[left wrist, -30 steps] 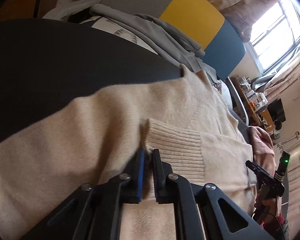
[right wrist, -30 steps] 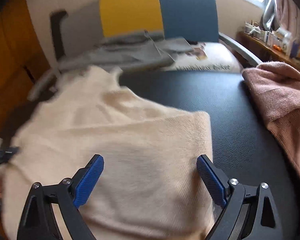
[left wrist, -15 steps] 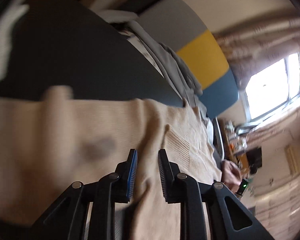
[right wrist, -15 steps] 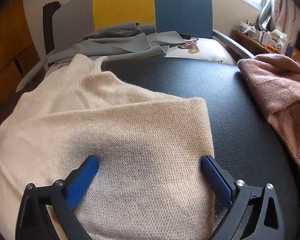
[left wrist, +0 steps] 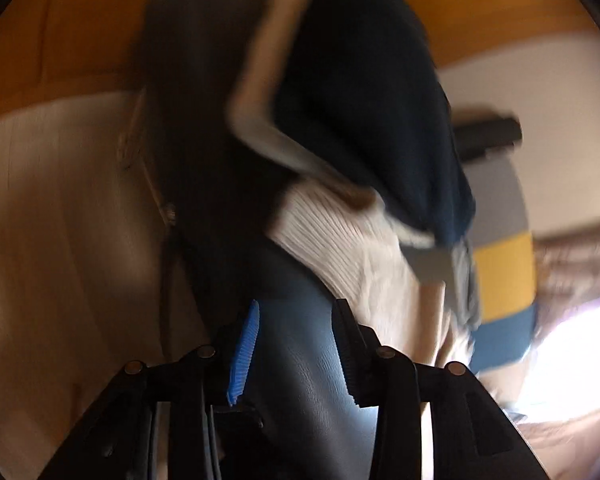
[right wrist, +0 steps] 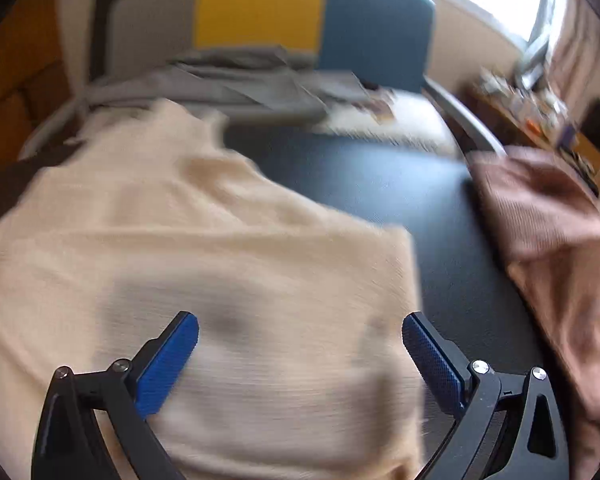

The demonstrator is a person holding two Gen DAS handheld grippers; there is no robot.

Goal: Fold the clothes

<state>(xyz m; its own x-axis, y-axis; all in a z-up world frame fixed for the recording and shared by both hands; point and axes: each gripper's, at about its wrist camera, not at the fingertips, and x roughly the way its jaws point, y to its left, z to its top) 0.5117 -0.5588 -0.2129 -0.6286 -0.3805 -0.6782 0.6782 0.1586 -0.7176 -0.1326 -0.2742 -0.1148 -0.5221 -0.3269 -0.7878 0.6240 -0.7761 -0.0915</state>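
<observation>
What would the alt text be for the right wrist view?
An open hand-held gripper hovers over a cream sweater spread on a dark table. A pink garment lies to the right; a chair draped with grey clothes stands behind.

Cream knit sweater [right wrist: 204, 264]: lies flat on a dark surface, directly ahead of and beneath the right gripper [right wrist: 300, 354], spanning the gap between both spread fingers; right edge folded straight, near the right finger. Collar end points away from the tongs. Left view blurred: a ribbed cream portion [left wrist: 340, 240] shows ahead of the tips.
</observation>
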